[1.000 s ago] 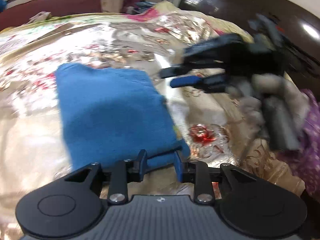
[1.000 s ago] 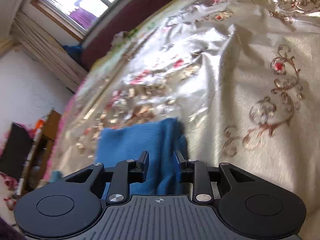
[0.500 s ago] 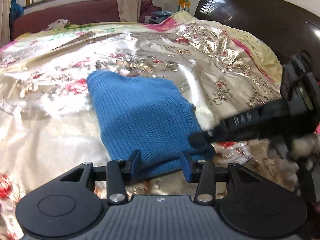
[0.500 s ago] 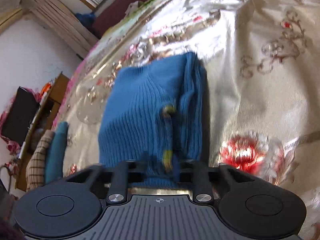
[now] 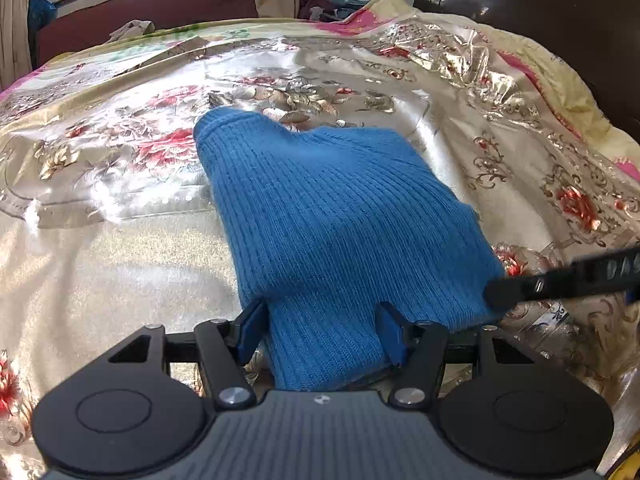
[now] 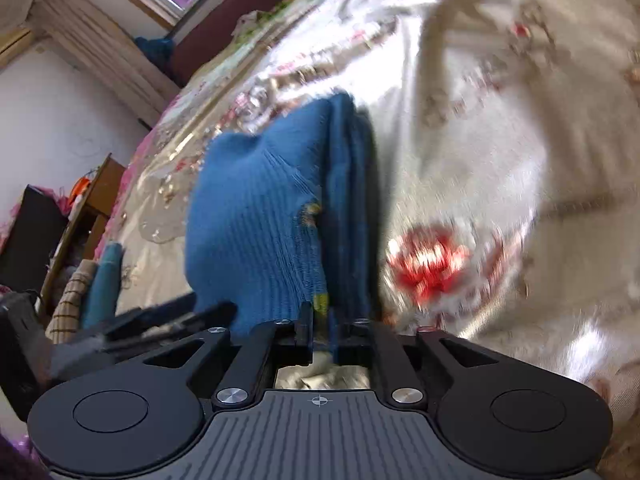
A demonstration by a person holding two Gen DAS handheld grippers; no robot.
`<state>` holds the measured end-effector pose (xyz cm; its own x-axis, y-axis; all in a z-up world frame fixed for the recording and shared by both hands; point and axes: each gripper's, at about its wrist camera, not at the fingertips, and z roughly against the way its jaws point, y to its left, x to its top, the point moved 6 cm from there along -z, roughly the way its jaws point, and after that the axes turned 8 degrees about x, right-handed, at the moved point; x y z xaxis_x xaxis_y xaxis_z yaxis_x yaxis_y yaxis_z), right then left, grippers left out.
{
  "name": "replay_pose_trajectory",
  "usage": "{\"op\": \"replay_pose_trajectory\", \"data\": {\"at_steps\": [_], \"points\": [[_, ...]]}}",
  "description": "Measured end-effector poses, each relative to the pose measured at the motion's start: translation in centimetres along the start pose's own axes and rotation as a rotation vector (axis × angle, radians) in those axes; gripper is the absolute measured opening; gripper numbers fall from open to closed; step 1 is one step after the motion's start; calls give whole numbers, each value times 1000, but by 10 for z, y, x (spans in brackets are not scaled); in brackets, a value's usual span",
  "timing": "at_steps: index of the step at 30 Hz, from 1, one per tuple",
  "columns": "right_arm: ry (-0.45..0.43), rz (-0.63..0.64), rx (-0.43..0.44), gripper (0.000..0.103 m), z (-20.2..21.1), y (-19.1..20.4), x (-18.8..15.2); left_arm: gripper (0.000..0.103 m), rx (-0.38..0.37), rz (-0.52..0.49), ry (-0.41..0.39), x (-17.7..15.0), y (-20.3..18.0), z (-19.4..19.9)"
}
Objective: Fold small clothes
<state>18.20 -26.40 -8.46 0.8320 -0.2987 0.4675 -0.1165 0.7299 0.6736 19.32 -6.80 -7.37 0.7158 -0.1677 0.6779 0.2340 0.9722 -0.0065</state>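
A folded blue knit garment point(image 5: 332, 216) lies on a shiny floral bedspread point(image 5: 120, 248). My left gripper point(image 5: 320, 332) is open, its blue-padded fingers either side of the garment's near edge, which bulges up between them. My right gripper point(image 6: 322, 330) is shut on the garment's point(image 6: 256, 216) near corner, where the stacked folded layers and a yellow trim show. In the left wrist view the right gripper's black finger point(image 5: 560, 284) reaches in from the right to the garment's right corner. The left gripper point(image 6: 160, 320) shows at the lower left of the right wrist view.
A dark wooden headboard point(image 5: 540, 12) stands at the right of the bed. A dark red bench point(image 5: 140, 4) and a window lie beyond the far edge. A wooden cabinet point(image 6: 80, 216) and rolled cloths point(image 6: 100, 280) stand beside the bed.
The right gripper has closed on the garment's near corner. The left gripper has moved in so the near edge sits between its open fingers, and the edge has bunched up.
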Motion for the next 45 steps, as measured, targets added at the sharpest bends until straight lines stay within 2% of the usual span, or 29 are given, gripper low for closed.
{"op": "replay_pose_trajectory", "data": {"at_steps": [7, 12, 15, 19, 21, 23, 28, 32, 36, 39, 42, 45], "points": [[-135, 58, -13, 24, 21, 14, 53, 63, -2, 7, -3, -1, 0, -3], [-154, 5, 11, 25, -23, 9, 86, 63, 0, 4, -1, 1, -1, -1], [-129, 5, -28, 29, -54, 4, 98, 63, -1, 0, -1, 1, -1, -1], [-89, 25, -64, 32, -75, 1, 97, 63, -9, 10, 1, 2, 0, -1], [-93, 23, -47, 12, -71, 2, 97, 63, -14, 22, -3, 3, 2, 0], [-106, 18, -23, 9, -65, 5, 98, 63, -21, 40, -15, 7, 4, 4], [-162, 36, 11, 8, -57, 15, 113, 63, -2, 74, -77, 21, 9, 11], [-138, 29, -83, 7, -72, 1, 111, 63, 10, 59, -57, 20, 7, 5], [-167, -8, -75, 7, -50, -9, 90, 63, 6, 69, -51, 16, 10, 3], [-202, -38, -92, 6, -40, -18, 88, 63, 8, 91, -38, 16, 13, 0], [-181, -62, -88, 8, -49, -22, 89, 64, 23, 62, -27, 16, 10, -5], [-160, -18, -97, 13, -56, -14, 90, 64, 29, 68, 3, 14, 12, -9]]}}
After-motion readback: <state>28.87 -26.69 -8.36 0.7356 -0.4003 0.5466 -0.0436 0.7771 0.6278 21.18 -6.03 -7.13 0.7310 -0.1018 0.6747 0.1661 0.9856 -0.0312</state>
